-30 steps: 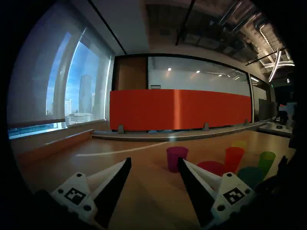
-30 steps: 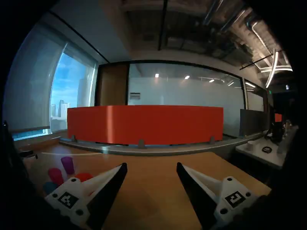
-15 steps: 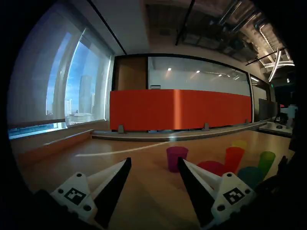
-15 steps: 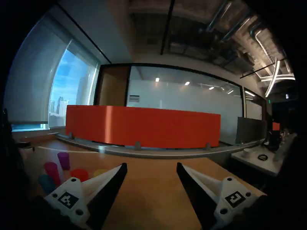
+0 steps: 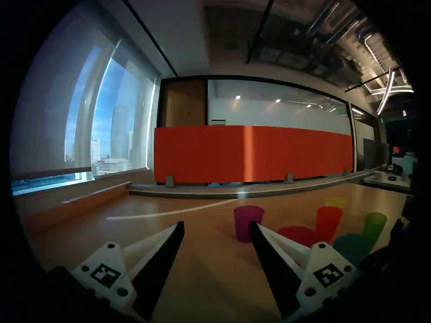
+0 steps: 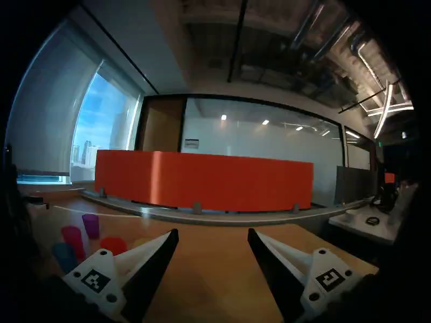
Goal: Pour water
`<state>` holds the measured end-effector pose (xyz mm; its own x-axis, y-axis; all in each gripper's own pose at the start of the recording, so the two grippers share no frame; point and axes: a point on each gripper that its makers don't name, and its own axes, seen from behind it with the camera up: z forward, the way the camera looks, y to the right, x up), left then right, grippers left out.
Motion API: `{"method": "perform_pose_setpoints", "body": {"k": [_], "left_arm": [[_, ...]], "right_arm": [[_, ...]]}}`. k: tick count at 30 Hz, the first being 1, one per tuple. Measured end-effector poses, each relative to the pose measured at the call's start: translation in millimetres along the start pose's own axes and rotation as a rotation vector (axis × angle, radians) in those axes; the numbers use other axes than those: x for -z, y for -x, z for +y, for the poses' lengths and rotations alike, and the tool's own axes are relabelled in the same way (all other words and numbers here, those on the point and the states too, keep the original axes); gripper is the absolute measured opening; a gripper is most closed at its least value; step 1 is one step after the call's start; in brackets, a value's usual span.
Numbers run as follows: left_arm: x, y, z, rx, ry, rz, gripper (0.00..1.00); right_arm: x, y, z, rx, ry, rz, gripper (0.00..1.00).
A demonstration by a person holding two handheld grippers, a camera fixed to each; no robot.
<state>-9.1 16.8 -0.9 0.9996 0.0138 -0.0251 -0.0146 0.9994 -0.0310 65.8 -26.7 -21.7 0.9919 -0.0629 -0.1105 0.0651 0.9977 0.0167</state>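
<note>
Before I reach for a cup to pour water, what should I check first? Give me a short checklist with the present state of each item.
1. Left gripper open, holding nothing: ok.
2. Right gripper open, holding nothing: ok.
3. Purple cup upright on the table: ok.
4. Orange cup and green cup upright: ok.
5. Which cup holds water: cannot tell.

I can read no words or numbers from here. The left gripper (image 5: pixel 216 223) and right gripper (image 6: pixel 213 231) carry square black-and-white markers (image 5: pixel 104 274), patterns rather than text, and a small wall sign (image 6: pixel 191 144) is too tiny to make out.
</note>
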Motion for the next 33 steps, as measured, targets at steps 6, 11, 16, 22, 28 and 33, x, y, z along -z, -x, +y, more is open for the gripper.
{"method": "perform_pose_setpoints", "body": {"k": [6,11,16,22,28,33], "left_arm": [[-0.3,0.1,-0.5,0.000,0.000,0.000,0.89],[-0.4,-0.4,-0.5,0.000,0.000,0.000,0.89],[-0.5,-0.4,-1.1,0.000,0.000,0.000,0.89],[-0.4,-0.2,-1.0,0.000,0.000,0.000,0.89],[-0.8,0.0,-1.0,0.000,0.000,0.000,0.89],[-0.8,0.2,-1.0,0.000,0.000,0.000,0.89]], "right_arm": [[-5.2,8.9,4.6,-0.027,0.012,0.014,0.99],[-8.5,24.5,10.0,-0.037,0.028,-0.004,0.99],[-10.2,37.8,11.1,-0.044,0.018,-0.010,0.99],[-15.1,55.3,13.9,-0.058,0.016,-0.038,0.99],[-20.1,65.7,18.0,-0.048,0.028,-0.062,1.00],[-19.9,65.4,15.8,-0.042,0.024,-0.058,1.00]]}}
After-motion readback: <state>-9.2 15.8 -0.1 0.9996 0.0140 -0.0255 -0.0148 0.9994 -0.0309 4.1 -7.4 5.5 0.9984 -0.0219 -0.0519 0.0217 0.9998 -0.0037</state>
